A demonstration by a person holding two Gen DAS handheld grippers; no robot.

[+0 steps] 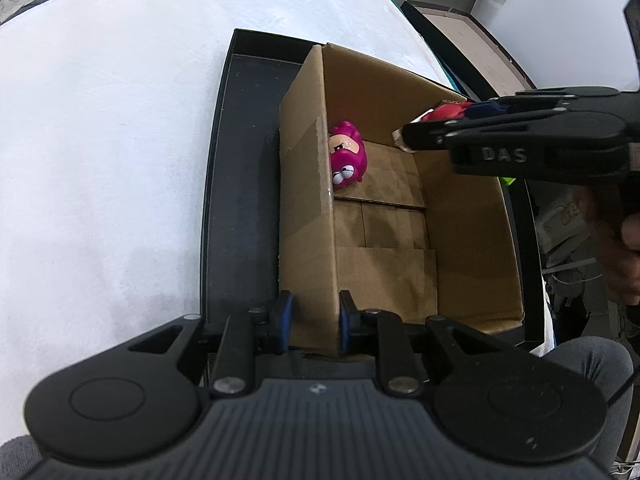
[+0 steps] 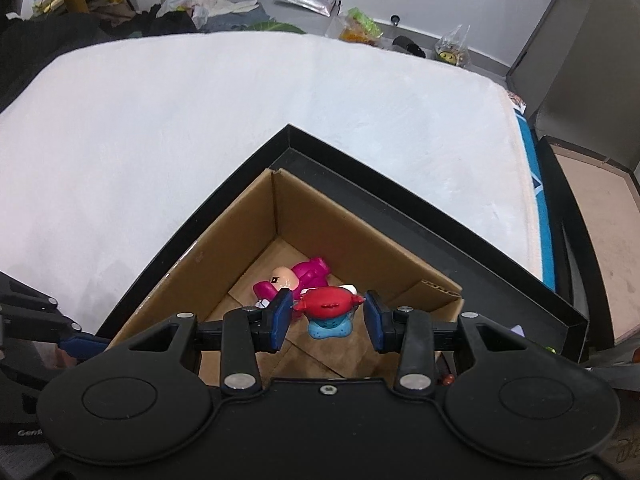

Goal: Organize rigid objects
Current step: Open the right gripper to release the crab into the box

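gripping the corrugated cardboard box (image 1: 400,216) wall, left tool (image 1: 316,320) is clamped; right tool (image 2: 326,314) pinches one glossy red-and-blue plastic figure (image 2: 328,312) above one magenta toy (image 2: 296,278).

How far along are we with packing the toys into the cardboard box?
Done: one magenta plastic figure toy lies on the floor of the open brown cardboard box.

In hand: the right hand-held gripper grips a red-and-blue plastic toy above the box; the left hand-held gripper pinches the box's near wall.

Left: release that toy inside. No other toys waiting are clearly visible on the white padded surface.
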